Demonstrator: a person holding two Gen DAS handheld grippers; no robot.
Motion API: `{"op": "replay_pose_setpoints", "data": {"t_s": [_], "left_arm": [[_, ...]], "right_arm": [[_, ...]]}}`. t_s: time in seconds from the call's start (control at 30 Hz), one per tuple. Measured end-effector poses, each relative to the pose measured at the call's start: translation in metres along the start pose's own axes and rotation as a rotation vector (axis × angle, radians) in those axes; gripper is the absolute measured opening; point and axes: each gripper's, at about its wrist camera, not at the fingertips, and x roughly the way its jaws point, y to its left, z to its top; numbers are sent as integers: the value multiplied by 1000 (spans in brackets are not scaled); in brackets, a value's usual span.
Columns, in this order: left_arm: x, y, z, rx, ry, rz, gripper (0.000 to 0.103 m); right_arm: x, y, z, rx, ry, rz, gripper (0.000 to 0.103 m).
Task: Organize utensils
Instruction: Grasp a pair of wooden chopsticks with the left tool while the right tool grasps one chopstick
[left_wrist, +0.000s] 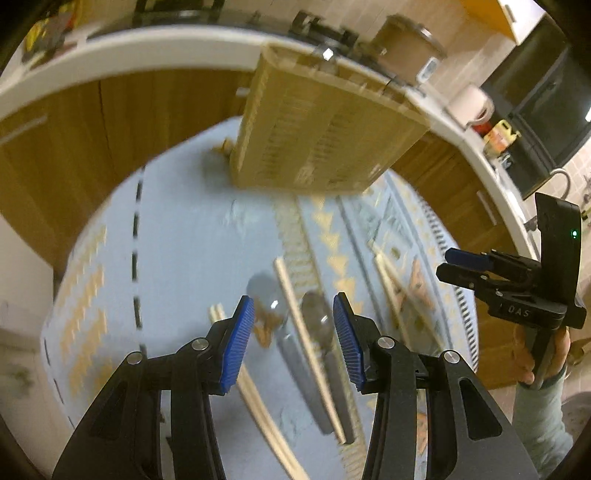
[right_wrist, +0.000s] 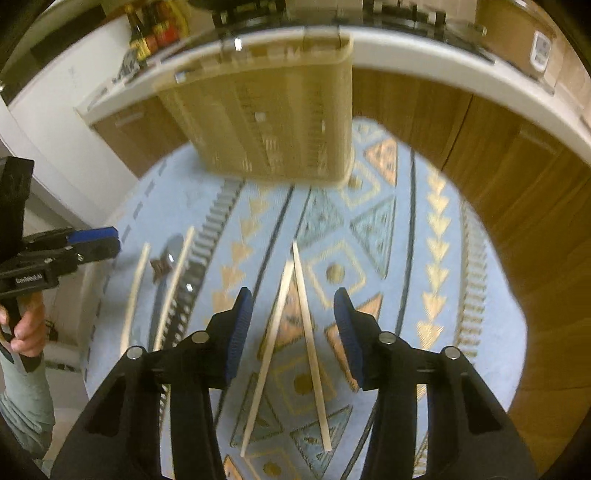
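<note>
A beige slatted utensil holder (left_wrist: 314, 125) stands at the far end of a blue patterned tablecloth (left_wrist: 177, 229); it also shows in the right wrist view (right_wrist: 266, 122). My left gripper (left_wrist: 293, 328) is open above two metal spoons (left_wrist: 269, 295) and wooden chopsticks (left_wrist: 295, 295) lying flat. My right gripper (right_wrist: 293, 325) is open above a pair of chopsticks (right_wrist: 299, 332) that cross near their far tips. The left gripper also shows at the left in the right wrist view (right_wrist: 98, 243), and the right gripper at the right in the left wrist view (left_wrist: 465, 267).
More chopsticks (left_wrist: 391, 284) lie to the right on the cloth. A white countertop (left_wrist: 122, 51) with wooden cabinets curves behind the table, with bottles (right_wrist: 151, 29), a paper roll (left_wrist: 472, 103) and a brown pot (left_wrist: 406, 44) on it.
</note>
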Motion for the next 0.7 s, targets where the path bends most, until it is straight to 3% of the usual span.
{"op": "replay_pose_setpoints", "data": {"t_s": [0.23, 0.53, 0.7], "left_arm": [[9, 20, -13, -24, 36, 38, 40], [27, 35, -30, -29, 77, 109, 30], [36, 25, -38, 22, 75, 176, 30]], "right_arm": [[33, -1, -8, 16, 89, 30, 36], [43, 5, -8, 13, 109, 55, 36], [45, 7, -8, 16, 120, 48, 36]]}}
